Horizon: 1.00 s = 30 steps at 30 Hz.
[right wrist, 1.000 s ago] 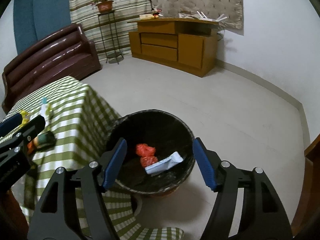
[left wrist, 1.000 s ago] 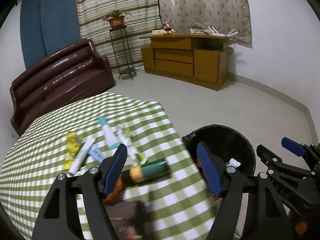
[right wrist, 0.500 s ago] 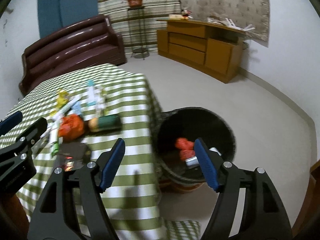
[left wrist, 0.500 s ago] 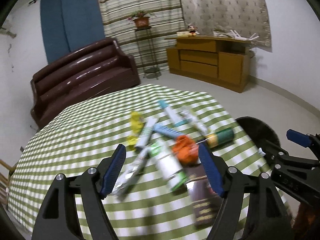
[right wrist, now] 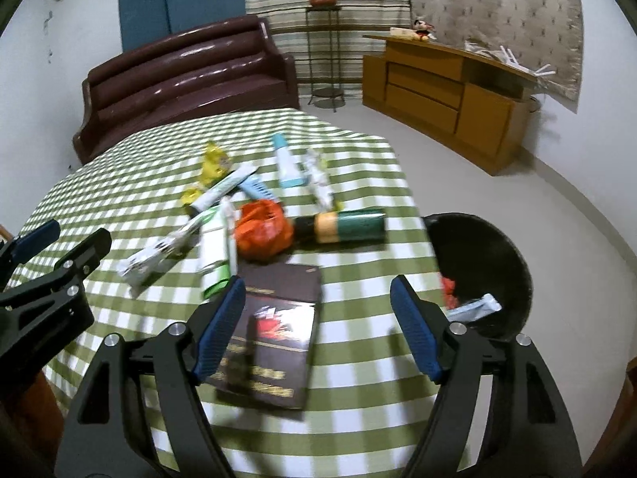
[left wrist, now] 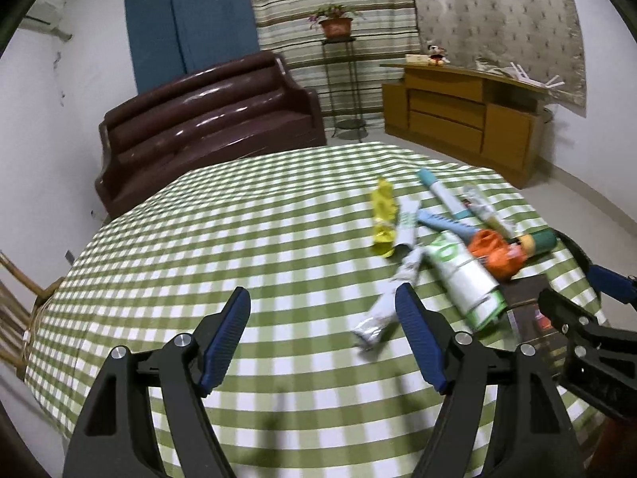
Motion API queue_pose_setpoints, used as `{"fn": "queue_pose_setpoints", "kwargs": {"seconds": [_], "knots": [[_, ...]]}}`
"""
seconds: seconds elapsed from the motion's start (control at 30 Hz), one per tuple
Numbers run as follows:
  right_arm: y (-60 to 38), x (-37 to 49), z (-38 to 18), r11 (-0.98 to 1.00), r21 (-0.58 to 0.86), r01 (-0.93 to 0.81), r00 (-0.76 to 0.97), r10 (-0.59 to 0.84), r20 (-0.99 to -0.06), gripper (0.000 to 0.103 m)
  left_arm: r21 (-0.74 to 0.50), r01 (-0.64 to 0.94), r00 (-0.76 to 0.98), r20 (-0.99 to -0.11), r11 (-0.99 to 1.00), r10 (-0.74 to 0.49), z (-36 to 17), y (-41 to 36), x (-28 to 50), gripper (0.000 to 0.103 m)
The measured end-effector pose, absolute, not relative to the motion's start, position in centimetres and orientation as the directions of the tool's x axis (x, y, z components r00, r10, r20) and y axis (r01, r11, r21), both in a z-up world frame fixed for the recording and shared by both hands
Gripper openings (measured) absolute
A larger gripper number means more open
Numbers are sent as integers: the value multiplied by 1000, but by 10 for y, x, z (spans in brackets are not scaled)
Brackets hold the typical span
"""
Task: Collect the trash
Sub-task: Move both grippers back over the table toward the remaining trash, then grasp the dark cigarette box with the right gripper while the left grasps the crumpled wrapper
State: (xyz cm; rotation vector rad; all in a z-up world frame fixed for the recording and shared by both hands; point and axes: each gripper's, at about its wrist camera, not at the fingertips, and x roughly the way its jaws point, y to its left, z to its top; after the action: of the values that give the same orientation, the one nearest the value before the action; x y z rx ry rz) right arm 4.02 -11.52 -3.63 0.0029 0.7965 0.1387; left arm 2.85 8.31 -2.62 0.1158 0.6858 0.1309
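A heap of trash lies on the green checked table (left wrist: 239, 239): a yellow wrapper (left wrist: 382, 219), a white-green pack (left wrist: 466, 275), an orange bag (right wrist: 262, 229), a green can (right wrist: 350, 225), a silver wrapper (left wrist: 388, 302) and a dark flat box (right wrist: 278, 330). My left gripper (left wrist: 321, 306) is open above bare cloth, left of the heap. My right gripper (right wrist: 318, 298) hovers over the dark box, its jaws opening and holding nothing. The black bin (right wrist: 481, 267) stands off the table's right edge with red and white scraps inside.
A brown sofa (left wrist: 207, 119) stands behind the table. A wooden cabinet (right wrist: 450, 95) lines the far wall, beside a plant stand (right wrist: 322, 40). A wooden chair (left wrist: 16, 310) shows at the table's left edge. Bare floor surrounds the bin.
Both grippers have swept left from the bin side over the table. The right one was above the bin and is now over the dark box. The left has passed the heap.
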Motion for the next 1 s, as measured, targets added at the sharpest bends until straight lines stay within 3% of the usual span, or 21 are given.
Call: {"fn": "queue_pose_setpoints", "kwargs": {"seconds": [0.7,0.83,1.0], "knots": [[-90,45,-54,990,-16,-137,635,75,-769,74,125,-76,746,-651,989,140,-38,99,24,76],[-90,43,-55,989,-14,-149,634,85,-769,58,125,-70,745,-653,990,135,-38,95,27,76],[-94,38,-55,989,-17,-144,643,80,-762,58,121,-55,746,-655,991,121,-37,90,30,76]]}}
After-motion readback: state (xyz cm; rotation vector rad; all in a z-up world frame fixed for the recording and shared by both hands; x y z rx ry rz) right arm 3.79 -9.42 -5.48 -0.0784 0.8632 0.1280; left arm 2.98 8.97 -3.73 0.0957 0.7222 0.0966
